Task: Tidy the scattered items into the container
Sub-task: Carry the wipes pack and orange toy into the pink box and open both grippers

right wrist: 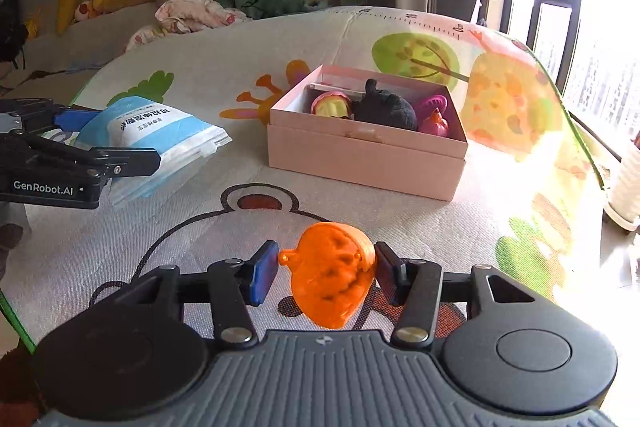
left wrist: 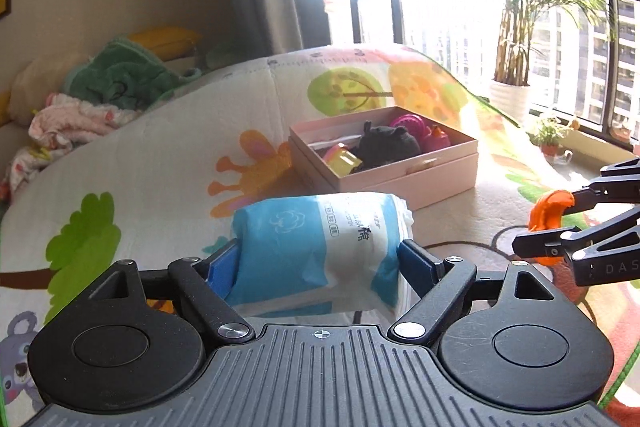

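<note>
A: Item one, left gripper (left wrist: pixel 320 259). Blue pads clamped on either side of a soft blue-and-white tissue pack (left wrist: pixel 320 247), crinkled plastic film, pillow-shaped, printed characters on the white band. The pack is held clear of the play mat (left wrist: pixel 160 163).

B: Item two, right gripper (right wrist: pixel 326 271). Jaws closed on an orange toy (right wrist: pixel 334 275), translucent moulded plastic, rounded, ribbed and bumpy, small knob on its left side.

A: Item three, pink box (left wrist: pixel 404 183). Rigid card, rectangular, open top, seated on the mat beyond both grippers. Contents: black plush toy (left wrist: pixel 384 143), fuzzy; yellow toy (left wrist: pixel 344 157), glossy; magenta toys (left wrist: pixel 420 131), hard plastic.

B: The mat is quilted, printed with trees and cartoon animals.

A: The left wrist view alone shows a potted palm (left wrist: pixel 516 39) by the window.

B: The right wrist view alone shows the pack's loose end hanging out of the jaws, and "GenRobot.AI" lettered on the left gripper's side.
</note>
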The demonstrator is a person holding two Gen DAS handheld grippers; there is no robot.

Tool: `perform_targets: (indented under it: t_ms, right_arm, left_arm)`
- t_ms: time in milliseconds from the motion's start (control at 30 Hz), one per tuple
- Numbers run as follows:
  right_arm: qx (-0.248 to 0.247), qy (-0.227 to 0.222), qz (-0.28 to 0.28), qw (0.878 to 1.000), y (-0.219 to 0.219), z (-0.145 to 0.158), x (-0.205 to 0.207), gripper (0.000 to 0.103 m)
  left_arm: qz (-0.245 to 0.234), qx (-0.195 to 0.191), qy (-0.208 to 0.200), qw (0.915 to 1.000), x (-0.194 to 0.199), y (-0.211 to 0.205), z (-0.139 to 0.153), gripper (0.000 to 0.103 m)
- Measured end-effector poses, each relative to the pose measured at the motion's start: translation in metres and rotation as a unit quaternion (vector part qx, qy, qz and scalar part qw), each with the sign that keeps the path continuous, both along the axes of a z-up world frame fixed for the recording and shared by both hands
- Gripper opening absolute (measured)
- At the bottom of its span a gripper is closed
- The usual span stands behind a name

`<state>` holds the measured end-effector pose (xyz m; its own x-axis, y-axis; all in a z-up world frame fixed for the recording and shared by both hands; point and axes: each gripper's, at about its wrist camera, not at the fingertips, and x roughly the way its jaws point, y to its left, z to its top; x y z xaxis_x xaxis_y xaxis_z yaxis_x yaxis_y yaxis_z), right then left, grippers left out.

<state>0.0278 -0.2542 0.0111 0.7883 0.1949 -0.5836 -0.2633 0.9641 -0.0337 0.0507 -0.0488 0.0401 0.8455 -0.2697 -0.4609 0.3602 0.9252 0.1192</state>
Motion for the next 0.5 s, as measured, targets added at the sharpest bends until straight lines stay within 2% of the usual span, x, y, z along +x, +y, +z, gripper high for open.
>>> perform_targets:
  t_ms: [133, 267, 400, 500]
  right_arm:
    - [0.012, -0.034, -0.013, 0.999, -0.026, 0.028, -0.006, 0.052]
    - [0.020, -0.083, -0.034, 0.996, -0.052, 0.057, -0.005, 0.052]
    - [0.036, -0.116, -0.048, 0.991, -0.073, 0.074, 0.008, 0.052]
    - [0.053, -0.119, -0.059, 0.990, -0.083, 0.079, 0.028, 0.052]
  left_arm:
    - [-0.035, -0.001, -0.009, 0.9993, 0.008, -0.025, 0.015, 0.088]
    - [-0.049, 0.013, -0.016, 0.9986, 0.030, -0.047, 0.021, 0.088]
    - [-0.056, 0.015, -0.020, 0.9981, 0.067, -0.065, 0.025, 0.088]
    - [-0.054, -0.003, -0.009, 0.9985, 0.102, -0.076, 0.026, 0.088]
